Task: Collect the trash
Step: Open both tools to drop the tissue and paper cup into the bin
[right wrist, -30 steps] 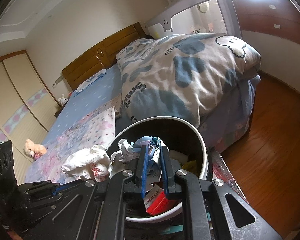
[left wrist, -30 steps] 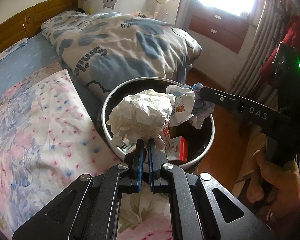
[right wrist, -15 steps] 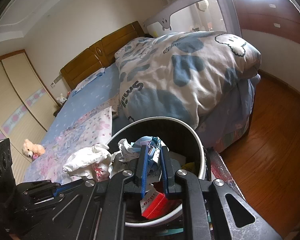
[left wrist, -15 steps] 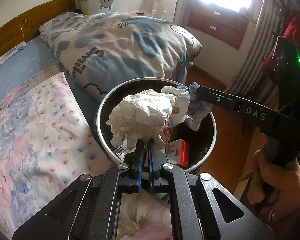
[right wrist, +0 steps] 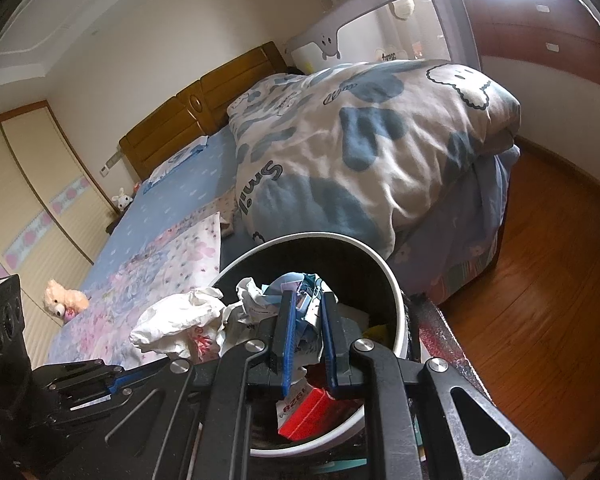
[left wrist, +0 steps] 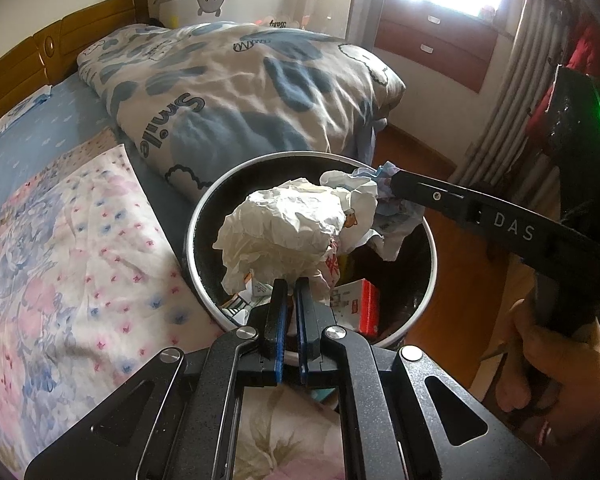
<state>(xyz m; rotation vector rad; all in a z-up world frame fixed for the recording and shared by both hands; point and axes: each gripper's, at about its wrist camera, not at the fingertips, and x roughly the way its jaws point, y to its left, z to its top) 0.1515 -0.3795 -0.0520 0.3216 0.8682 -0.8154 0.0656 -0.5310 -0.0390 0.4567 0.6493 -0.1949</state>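
- Two grippers hang over one trash bin (left wrist: 204, 216), each clamped on waste: the left gripper (left wrist: 291, 292) pinches a crumpled white paper wad (left wrist: 284, 228) just ahead of its nearly closed fingers; the right gripper (right wrist: 305, 320) grips a blue-and-white printed wrapper (right wrist: 306, 292) between its fingers.
- Both loads sit above the bin mouth, touching or nearly touching each other; a red-and-white box (right wrist: 304, 412) lies below the fingertips inside.
- Risk, as judged: the wad bulges toward the near rim on the bed side, so a release there may tip it onto the floral sheet (left wrist: 80, 248). The wrapper's loose tails could snag the other gripper and be dragged out.
- Surface and room: the bin stands beside a bed with a cloud-print duvet (left wrist: 240, 92) beyond the fingers; a wooden floor (right wrist: 540, 280) lies to the right.
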